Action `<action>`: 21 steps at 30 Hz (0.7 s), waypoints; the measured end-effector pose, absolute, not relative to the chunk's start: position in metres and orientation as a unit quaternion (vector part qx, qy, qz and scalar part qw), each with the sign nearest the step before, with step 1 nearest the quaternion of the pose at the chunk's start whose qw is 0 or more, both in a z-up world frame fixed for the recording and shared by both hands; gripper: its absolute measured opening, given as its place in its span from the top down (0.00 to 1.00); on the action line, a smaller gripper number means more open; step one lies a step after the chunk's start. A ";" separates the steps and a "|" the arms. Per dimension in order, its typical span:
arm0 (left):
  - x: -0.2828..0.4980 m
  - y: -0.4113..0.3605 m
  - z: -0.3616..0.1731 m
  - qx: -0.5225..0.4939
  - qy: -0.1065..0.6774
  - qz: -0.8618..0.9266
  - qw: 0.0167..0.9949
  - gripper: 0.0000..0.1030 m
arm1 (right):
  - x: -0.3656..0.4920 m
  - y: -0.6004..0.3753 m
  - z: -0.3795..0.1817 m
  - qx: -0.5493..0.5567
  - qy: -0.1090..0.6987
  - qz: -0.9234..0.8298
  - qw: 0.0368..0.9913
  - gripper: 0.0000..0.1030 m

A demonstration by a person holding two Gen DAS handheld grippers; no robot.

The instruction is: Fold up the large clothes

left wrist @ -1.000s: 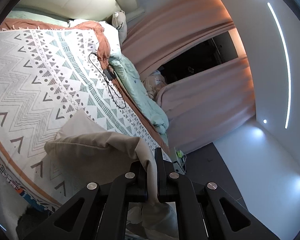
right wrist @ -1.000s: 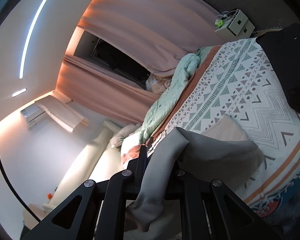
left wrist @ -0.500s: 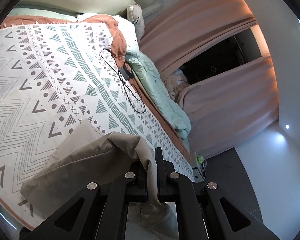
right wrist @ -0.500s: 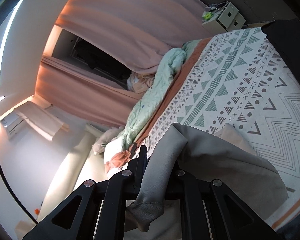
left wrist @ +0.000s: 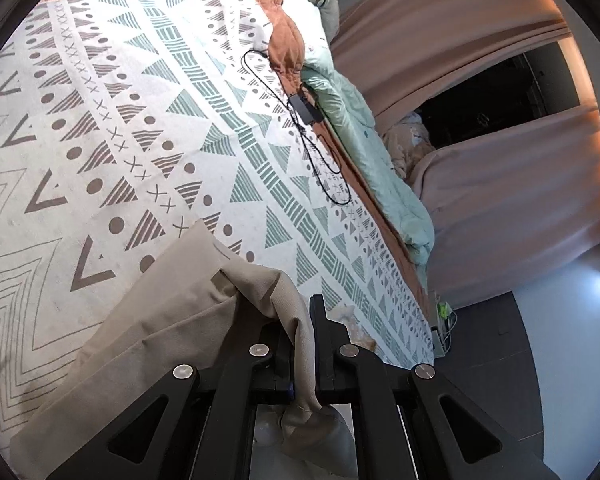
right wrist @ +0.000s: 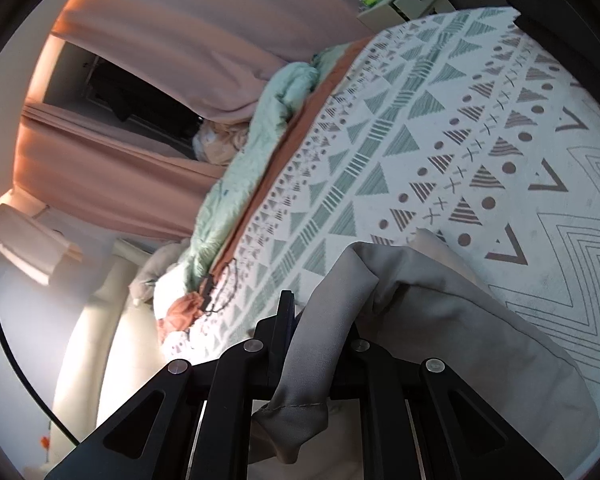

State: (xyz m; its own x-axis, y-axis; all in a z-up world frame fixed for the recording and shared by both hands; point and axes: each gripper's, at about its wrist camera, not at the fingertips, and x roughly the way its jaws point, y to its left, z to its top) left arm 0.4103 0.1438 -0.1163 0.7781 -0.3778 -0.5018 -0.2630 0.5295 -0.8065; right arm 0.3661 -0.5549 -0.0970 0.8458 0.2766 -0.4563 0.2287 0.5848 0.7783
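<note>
Left hand-held gripper (left wrist: 302, 344) pinches beige cloth (left wrist: 148, 340) edge; right hand-held gripper (right wrist: 320, 344) pinches other edge (likely to lift evenly). Cloth rests on near bed (left wrist: 100, 120), ready to fold.

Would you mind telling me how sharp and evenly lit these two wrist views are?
Left wrist view: sharp, and the patterned bedspread is evenly lit; fisheye bends the bed's edge. Right wrist view: the mint quilt and curtain are slightly blurred, the wall at lower left glares white, and the beige garment stays crisp near the right gripper.

No legible text anywhere.
</note>
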 end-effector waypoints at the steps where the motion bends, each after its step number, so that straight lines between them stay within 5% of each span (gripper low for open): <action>1: 0.414 0.144 -0.124 -0.488 0.334 -0.031 0.806 0.95 | 0.370 -0.555 -0.103 0.454 0.285 0.012 0.844 0.88; 5: 0.425 0.145 -0.151 -0.526 0.331 -0.049 0.782 0.86 | 0.383 -0.557 -0.123 0.453 0.305 0.006 0.838 0.84; 6: 0.428 0.145 -0.153 -0.529 0.333 -0.051 0.779 0.66 | 0.386 -0.558 -0.128 0.452 0.309 0.003 0.837 0.82; 7: 0.429 0.144 -0.154 -0.531 0.330 -0.055 0.779 0.52 | 0.388 -0.559 -0.131 0.454 0.308 0.006 0.836 0.67; 8: 0.428 0.143 -0.152 -0.531 0.324 -0.056 0.781 0.24 | 0.389 -0.560 -0.134 0.457 0.308 0.008 0.835 0.40; 9: 0.427 0.142 -0.149 -0.530 0.317 -0.056 0.785 0.10 | 0.389 -0.561 -0.134 0.459 0.305 0.006 0.834 0.28; 10: 0.424 0.142 -0.146 -0.526 0.309 -0.053 0.790 0.09 | 0.386 -0.562 -0.132 0.456 0.299 0.002 0.838 0.15; 21: 0.379 0.155 -0.119 -0.483 0.310 -0.003 0.819 0.09 | 0.389 -0.507 -0.109 0.361 0.338 0.019 0.869 0.15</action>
State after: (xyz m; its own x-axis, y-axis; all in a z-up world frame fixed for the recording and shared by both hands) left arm 0.3795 0.1553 -0.1190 0.8082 -0.3031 -0.5049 -0.2947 0.5342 -0.7923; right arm 0.3895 -0.5073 -0.1092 0.7713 0.2767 -0.5731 0.2104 0.7391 0.6399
